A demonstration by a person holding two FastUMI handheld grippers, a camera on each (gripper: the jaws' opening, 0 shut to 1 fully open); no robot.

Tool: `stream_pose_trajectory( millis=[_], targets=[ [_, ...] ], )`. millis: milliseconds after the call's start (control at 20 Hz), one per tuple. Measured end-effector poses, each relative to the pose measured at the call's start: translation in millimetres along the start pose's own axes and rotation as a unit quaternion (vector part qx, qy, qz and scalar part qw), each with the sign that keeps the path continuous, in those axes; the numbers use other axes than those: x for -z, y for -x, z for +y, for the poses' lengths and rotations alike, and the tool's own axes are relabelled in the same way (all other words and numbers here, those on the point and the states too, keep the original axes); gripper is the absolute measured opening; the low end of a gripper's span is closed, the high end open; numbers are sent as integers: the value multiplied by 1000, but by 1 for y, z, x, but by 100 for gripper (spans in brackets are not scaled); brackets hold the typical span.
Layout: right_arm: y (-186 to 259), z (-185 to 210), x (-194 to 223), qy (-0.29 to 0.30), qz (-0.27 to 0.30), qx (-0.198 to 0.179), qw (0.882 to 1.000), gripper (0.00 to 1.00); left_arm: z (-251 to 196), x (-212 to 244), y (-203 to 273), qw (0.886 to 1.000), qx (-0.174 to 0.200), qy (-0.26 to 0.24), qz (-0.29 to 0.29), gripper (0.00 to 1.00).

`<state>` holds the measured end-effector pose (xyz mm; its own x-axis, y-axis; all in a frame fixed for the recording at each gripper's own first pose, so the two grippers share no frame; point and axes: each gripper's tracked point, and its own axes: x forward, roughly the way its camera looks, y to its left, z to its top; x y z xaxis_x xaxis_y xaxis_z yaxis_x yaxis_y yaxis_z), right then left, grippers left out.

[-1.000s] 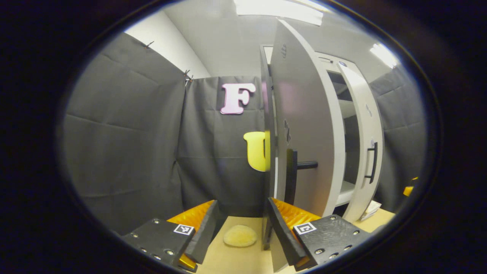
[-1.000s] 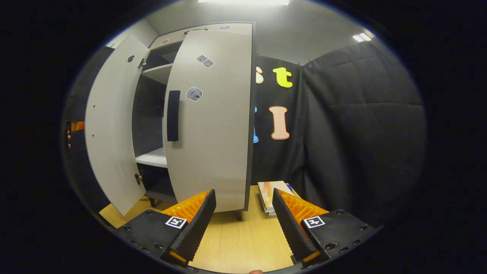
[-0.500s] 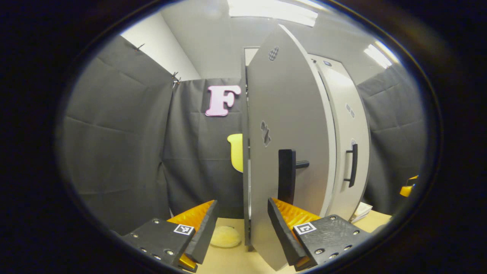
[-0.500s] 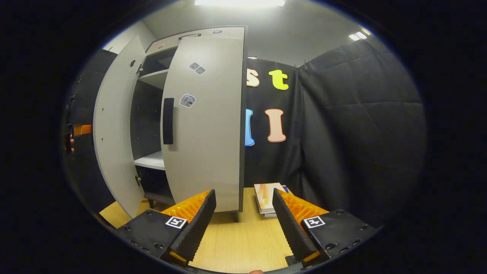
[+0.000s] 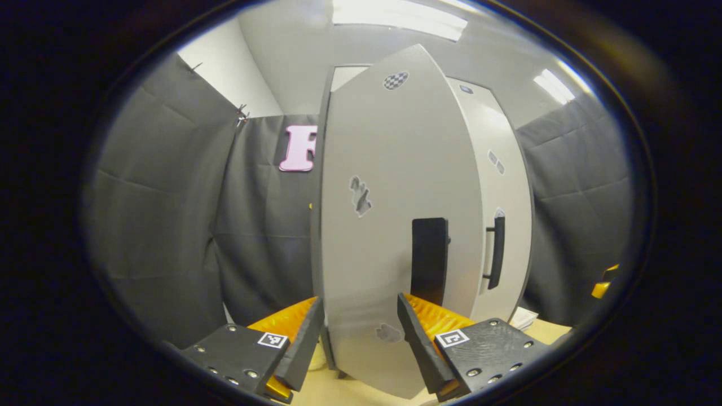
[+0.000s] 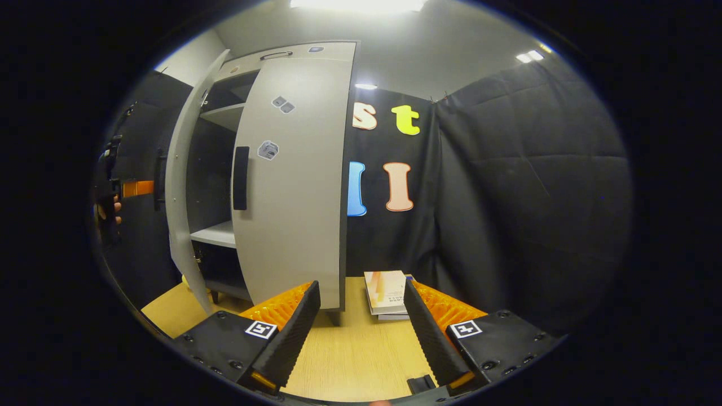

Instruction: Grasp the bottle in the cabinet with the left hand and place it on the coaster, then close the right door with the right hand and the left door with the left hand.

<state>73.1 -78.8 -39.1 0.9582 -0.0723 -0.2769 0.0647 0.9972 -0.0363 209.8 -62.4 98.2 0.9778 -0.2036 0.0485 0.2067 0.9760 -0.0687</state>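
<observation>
Seemingly the doors were the last step: the right door [image 6: 293,186] stood nearly shut, the left door [image 5: 389,214] ajar before the left gripper [image 5: 358,338]. Both it and the right gripper [image 6: 361,332] gaped, empty. Bottle and coaster: cannot tell.

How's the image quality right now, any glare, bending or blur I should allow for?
Left gripper view: fisheye bows the left door; ceiling light blown out. Right gripper view: sharp centre; right door curved; hand dim at the left edge.
</observation>
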Motion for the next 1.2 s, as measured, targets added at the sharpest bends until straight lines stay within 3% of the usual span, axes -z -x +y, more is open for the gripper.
stream_pose_trajectory(
  millis=[300, 550, 1200],
  targets=[
    [5, -4, 5, -8, 3, 0, 1000, 95, -28, 11, -27, 1000, 0, -21, -1, 80],
    [8, -1, -4, -10, -7, -12, 1000, 92, -28, 3, -9, 1000, -1, -17, -19, 79],
    [45, 15, -48, -18, -78, -88, 993, 95, -16, 16, 142, 997, -73, -29, -17, 79]
  ],
)
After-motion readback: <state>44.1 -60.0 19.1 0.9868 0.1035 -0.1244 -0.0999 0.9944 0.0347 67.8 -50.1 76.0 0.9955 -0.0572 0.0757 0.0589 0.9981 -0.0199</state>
